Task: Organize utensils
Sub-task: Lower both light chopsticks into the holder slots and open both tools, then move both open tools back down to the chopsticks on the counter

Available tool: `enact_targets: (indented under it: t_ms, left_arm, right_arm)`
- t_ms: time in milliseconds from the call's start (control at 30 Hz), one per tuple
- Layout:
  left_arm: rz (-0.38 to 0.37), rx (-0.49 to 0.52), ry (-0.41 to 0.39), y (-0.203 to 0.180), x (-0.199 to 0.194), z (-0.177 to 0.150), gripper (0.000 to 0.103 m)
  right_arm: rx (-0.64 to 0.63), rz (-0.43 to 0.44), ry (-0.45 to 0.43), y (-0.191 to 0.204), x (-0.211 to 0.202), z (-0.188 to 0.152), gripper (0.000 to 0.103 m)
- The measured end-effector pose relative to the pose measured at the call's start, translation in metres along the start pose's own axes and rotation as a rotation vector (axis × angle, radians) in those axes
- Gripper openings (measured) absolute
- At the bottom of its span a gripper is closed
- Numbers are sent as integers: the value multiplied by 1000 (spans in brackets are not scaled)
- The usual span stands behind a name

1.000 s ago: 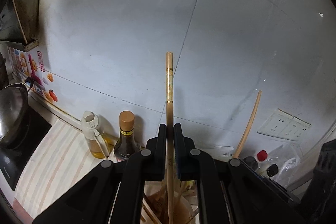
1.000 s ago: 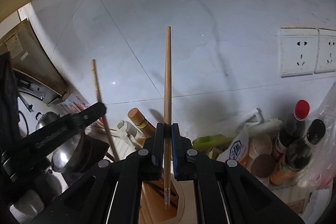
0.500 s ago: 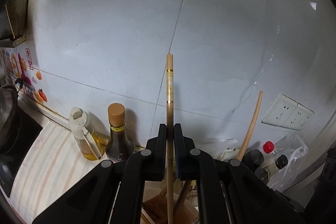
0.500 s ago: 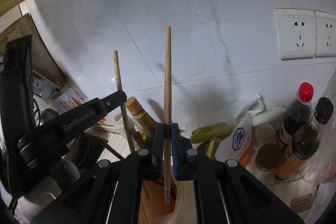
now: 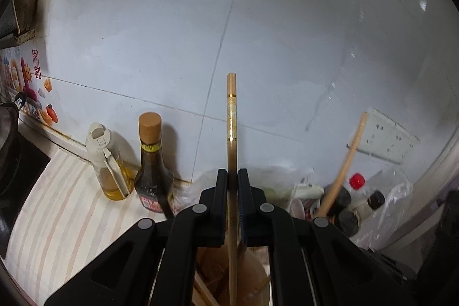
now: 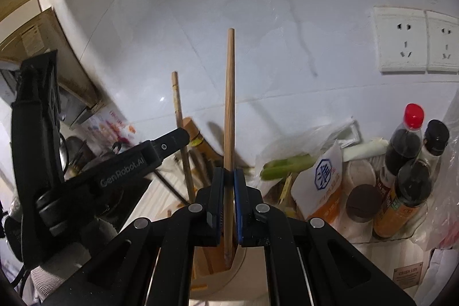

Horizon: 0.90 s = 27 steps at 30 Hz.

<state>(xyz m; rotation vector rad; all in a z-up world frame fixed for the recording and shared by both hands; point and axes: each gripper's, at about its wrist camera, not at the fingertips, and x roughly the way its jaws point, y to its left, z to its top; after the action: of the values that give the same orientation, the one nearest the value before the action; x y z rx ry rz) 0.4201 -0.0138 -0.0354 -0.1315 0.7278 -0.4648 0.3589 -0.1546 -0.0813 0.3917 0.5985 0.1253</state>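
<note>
My left gripper (image 5: pixel 232 177) is shut on a pale chopstick with gold bands (image 5: pixel 231 116), held upright; its lower end reaches into a round utensil holder (image 5: pixel 258 274) that holds other wooden utensils. My right gripper (image 6: pixel 229 177) is shut on a plain brown chopstick (image 6: pixel 229 93), also upright, its tip inside the same holder (image 6: pixel 229 277). The left gripper (image 6: pixel 172 139) and its chopstick (image 6: pixel 179 111) show at left in the right wrist view. The right chopstick (image 5: pixel 347 162) leans at right in the left wrist view.
An oil dispenser (image 5: pixel 107 162) and a dark sauce bottle (image 5: pixel 152 168) stand against the tiled wall on a striped mat (image 5: pixel 57 220). A stove with a pot (image 5: pixel 8 157) is at left. Sauce bottles (image 6: pixel 407 151), a bag (image 6: pixel 324 185), scallions (image 6: pixel 287 165) and wall sockets (image 6: pixel 416 39) are at right.
Both grippers have drifted closer together over the holder. The left gripper with its chopstick now appears nearer to the right chopstick in the right wrist view. Both stay shut.
</note>
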Motion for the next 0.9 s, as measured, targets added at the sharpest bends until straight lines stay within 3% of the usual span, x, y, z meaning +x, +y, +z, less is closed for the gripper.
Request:
enact_targets:
  t_ms: [133,200,267,300,333,467,567,633,800,900]
  left_arm:
    - [11,16,7,-3,-21,-4,9]
    - [43,26,1,-2,-37,-3,17]
    - [80,6,-10,3,-54,-3,49]
    - [101,-8,-18,6,-63,-4,81]
    - [126,-25,-33,9,-74,-6,95]
    - [210,-91,-30,24,-107,-24,103]
    - [284,-91,-14,28,-120,-50,103]
    - [284,-104,16,30,-122,-74,103]
    - [326,-75,204,31,-97,-149,103]
    - [344,-30,357,26,-67,-203,103]
  right_arm:
    - [-4,48,106,-3,5,-4,9]
    - [-10,64,118,-4,-2,-5,27]
    - [-9,86,109,-6,-13,-6,42]
    - [-5,87,103,-8,-19,-6,48]
    - [7,85,100,-12,-29,-6,49]
    - [33,48,116,-26,-54,-11,55]
    - [51,-41,184,-39,-69,-28,56]
    - [69,-127,261,-53,-74,-51,56]
    - [141,-211,429,-91,-65,-115,56]
    - [180,-261,566,-114,-45,-165,56]
